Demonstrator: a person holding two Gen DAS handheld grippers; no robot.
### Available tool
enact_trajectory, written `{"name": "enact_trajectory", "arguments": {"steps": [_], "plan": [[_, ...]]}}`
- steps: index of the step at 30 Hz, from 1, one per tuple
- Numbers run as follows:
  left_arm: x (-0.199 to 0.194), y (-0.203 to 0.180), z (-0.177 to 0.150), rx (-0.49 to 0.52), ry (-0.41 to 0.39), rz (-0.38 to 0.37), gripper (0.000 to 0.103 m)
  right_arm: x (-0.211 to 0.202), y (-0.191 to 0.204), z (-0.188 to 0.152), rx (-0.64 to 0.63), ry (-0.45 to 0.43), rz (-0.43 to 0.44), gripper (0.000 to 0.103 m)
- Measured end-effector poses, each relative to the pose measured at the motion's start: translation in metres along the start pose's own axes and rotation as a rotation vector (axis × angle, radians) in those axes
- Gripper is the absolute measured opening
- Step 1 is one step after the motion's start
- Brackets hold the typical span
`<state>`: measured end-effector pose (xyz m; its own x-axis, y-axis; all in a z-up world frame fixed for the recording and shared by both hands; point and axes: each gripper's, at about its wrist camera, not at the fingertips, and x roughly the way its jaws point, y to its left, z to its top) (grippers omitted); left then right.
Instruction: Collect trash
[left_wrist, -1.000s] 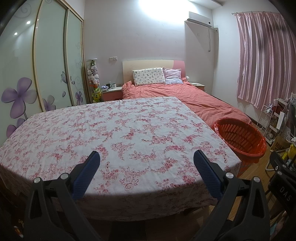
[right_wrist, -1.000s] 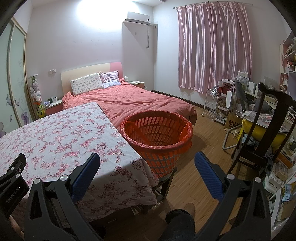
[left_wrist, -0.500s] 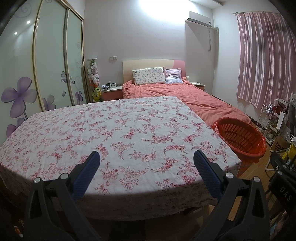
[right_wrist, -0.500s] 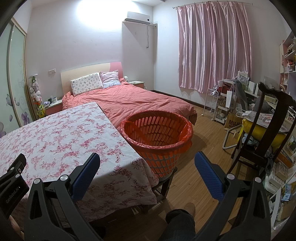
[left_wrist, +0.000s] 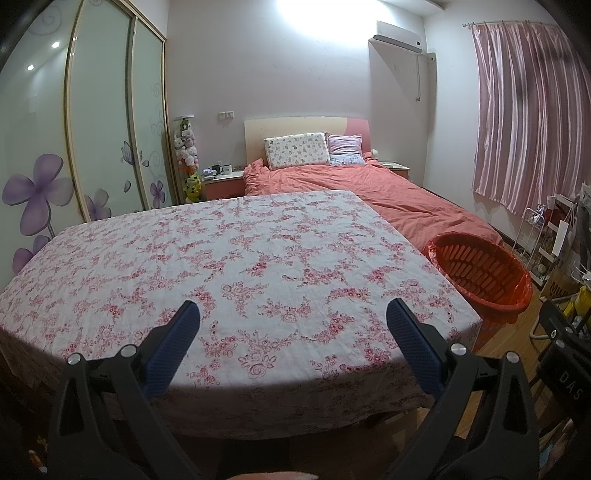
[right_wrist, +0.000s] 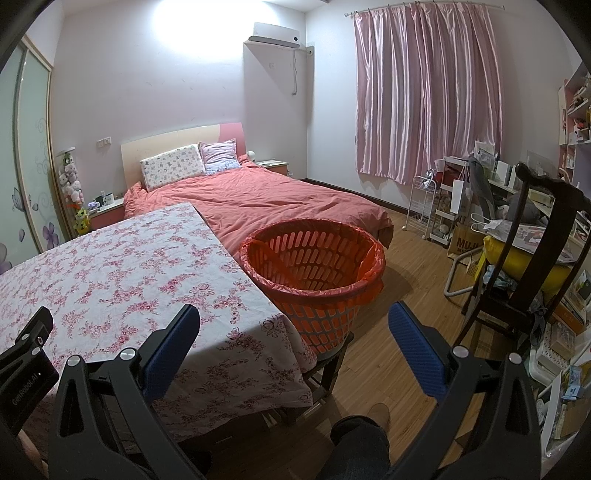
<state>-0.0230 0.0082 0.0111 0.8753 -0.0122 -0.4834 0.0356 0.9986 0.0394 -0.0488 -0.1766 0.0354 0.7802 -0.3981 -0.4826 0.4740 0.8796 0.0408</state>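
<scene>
The left gripper, black-framed with blue ribbed pads, stands wide apart over the near edge of the counter, a table draped in a white cloth printed with pink flowers. Nothing sits between its pads. The right gripper, of the same build, is likewise spread wide and holds nothing; it hangs over the counter's near right corner and the wooden floor beside it.

Container: one round orange slatted plastic basket, lined with an orange bag whose edge folds over the rim. It stands just beside the counter's right edge, raised on a dark stool or stand that is mostly hidden beneath it. The inner wall that shows is bare; the bottom is not visible in either view. In the left wrist view the basket is seen at a shallower angle and its interior is harder to read.

No loose trash can be made out on the cloth in either view.

Beyond the counter's far edge lies a bed with a salmon-red quilt. At right, a dark wooden chair partly screens a cluttered desk whose items are too small to identify. A trouser leg and shoe are cut off at the bottom edge.
</scene>
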Motion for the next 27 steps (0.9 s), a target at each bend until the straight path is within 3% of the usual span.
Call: {"name": "enact_trajectory", "arguments": {"steps": [27], "plan": [[0.0024,0.0006,-0.0004,-0.001,0.006,0.004,0.099,0.0005,-0.0008,0.0005,0.0,0.001,0.0,0.101]]}}
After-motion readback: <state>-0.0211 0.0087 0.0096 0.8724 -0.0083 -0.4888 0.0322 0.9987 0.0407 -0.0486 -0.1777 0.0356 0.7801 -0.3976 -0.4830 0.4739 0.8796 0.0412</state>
